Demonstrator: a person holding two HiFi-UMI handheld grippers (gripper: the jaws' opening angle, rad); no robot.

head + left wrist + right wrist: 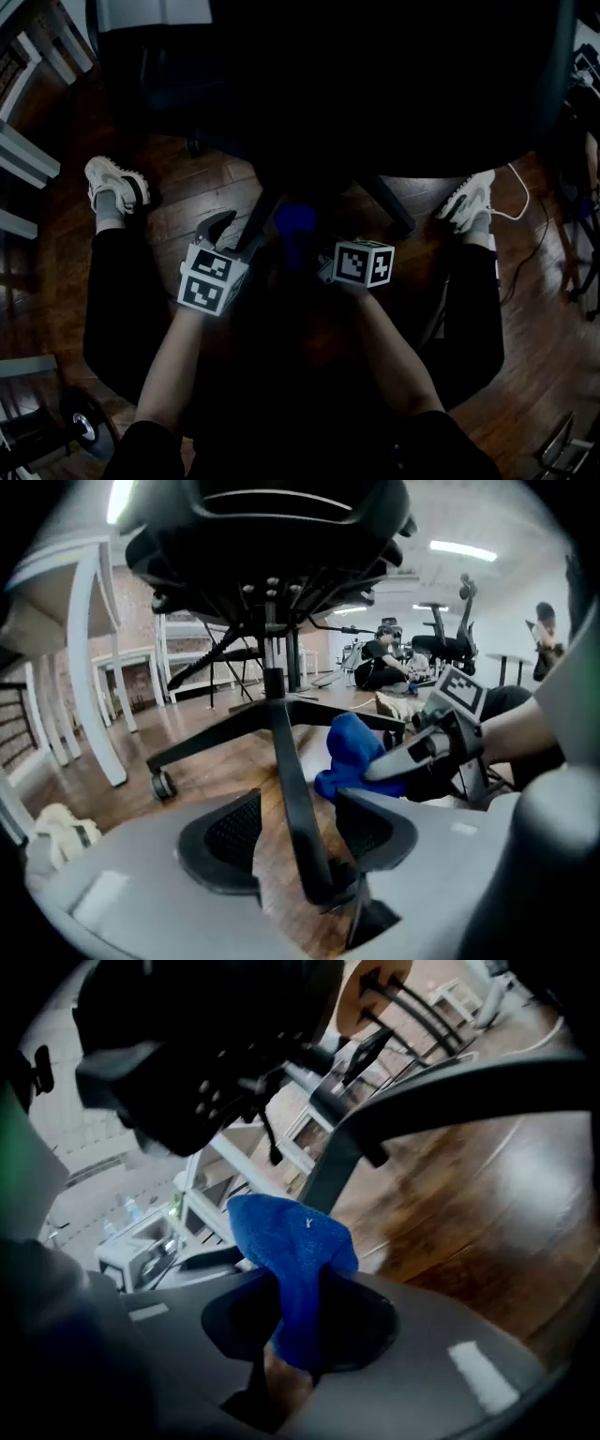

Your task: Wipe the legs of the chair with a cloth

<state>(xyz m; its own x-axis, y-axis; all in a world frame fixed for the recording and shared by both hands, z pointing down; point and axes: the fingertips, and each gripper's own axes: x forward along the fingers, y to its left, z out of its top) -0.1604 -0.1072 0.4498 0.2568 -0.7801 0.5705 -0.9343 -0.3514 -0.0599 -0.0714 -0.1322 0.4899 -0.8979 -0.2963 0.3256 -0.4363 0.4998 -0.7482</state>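
Right gripper view: cloth (291, 1241) lower end buried between right gripper (298, 1333) jaws, background blurred. Head view: chair (375, 84) seat a dark mass, cut off at top edge, legs barely readable.

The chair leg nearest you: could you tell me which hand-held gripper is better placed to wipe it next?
Right. The right hand-held gripper is shut on the blue cloth beside the leg; the left hand-held gripper stands open astride that leg, without cloth.
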